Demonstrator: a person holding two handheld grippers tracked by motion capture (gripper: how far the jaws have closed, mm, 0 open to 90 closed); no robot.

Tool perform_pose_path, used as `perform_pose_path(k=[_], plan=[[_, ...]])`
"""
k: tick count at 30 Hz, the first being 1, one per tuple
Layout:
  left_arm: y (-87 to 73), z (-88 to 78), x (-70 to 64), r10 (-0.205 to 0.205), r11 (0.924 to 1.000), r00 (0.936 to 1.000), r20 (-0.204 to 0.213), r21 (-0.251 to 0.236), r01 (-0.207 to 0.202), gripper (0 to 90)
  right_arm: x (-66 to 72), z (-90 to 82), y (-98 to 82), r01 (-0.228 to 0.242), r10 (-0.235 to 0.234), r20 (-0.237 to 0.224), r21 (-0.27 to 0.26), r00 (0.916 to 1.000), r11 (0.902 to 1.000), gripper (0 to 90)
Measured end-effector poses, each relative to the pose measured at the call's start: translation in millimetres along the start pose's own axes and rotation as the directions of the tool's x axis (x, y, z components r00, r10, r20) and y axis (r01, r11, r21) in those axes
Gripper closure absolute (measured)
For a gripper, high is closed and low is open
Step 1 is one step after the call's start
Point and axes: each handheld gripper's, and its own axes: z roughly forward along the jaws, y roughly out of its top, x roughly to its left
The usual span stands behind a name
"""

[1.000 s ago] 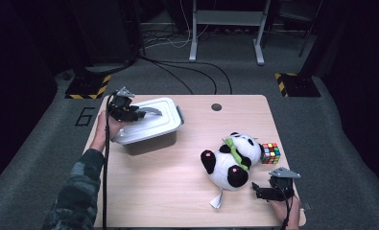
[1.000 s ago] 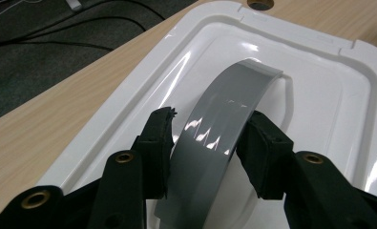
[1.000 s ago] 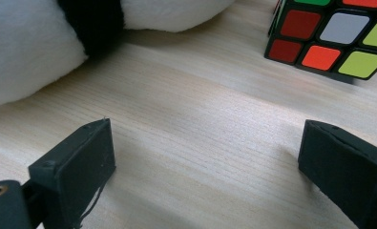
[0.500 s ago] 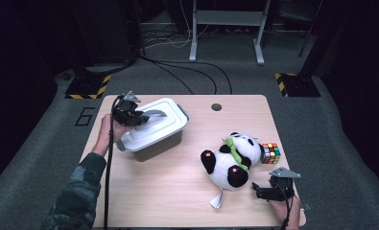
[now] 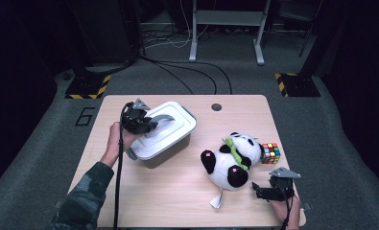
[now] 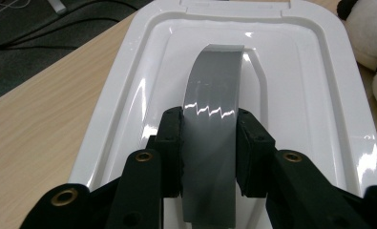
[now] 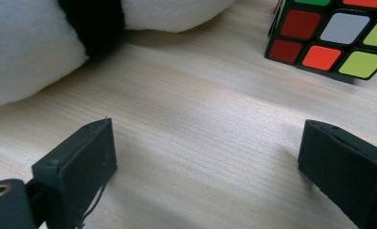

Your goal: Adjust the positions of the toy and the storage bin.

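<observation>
The white lidded box (image 5: 164, 135) is seen on the left half of the table (image 5: 177, 191), tilted slightly with its near-left end raised. Its grey handle (image 6: 212, 124) is clamped between the jaws of the left gripper (image 5: 140, 120); the pads are pressed on both sides of the handle, as shown in the left gripper view. The jaws were just being closed on it. The left hand (image 5: 116, 141) is placed at the box's left end, with a camouflage sleeve (image 5: 84, 201) behind it.

To the right of the box, well apart, a plush panda (image 5: 230, 160) is laid on its back with a green ribbon around the neck. A Rubik's cube (image 5: 270, 153) is set just beside the panda's head, on its right. A small round hole (image 5: 216, 107) is noted in the table near the far edge.

The right gripper (image 5: 264, 190) is rested low on the table near the right front corner, jaws spread wide with nothing between them. In the right gripper view, bare wood is seen between the pads, with the panda (image 7: 43, 43) ahead left and the cube (image 7: 336, 36) ahead right. The path between box and panda is unobstructed.
</observation>
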Motion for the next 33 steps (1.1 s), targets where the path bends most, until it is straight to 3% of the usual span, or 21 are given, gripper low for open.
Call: perform_pose_path(k=[22,33], plan=[[6.1,5.3,-31.4,-0.088,0.9960,0.9958,-0.025,-0.018,0.088,67.4,0.0,-0.2,-0.2,0.004,-0.004,0.003,-0.001,1.0000,1.0000,5.2],[14.7,13.1,-45.1,-0.102,0.9947,0.9946,-0.021,-0.016,0.102,67.3,-0.1,-0.1,-0.2,0.007,-0.007,0.005,-0.003,1.0000,1.0000,5.3]])
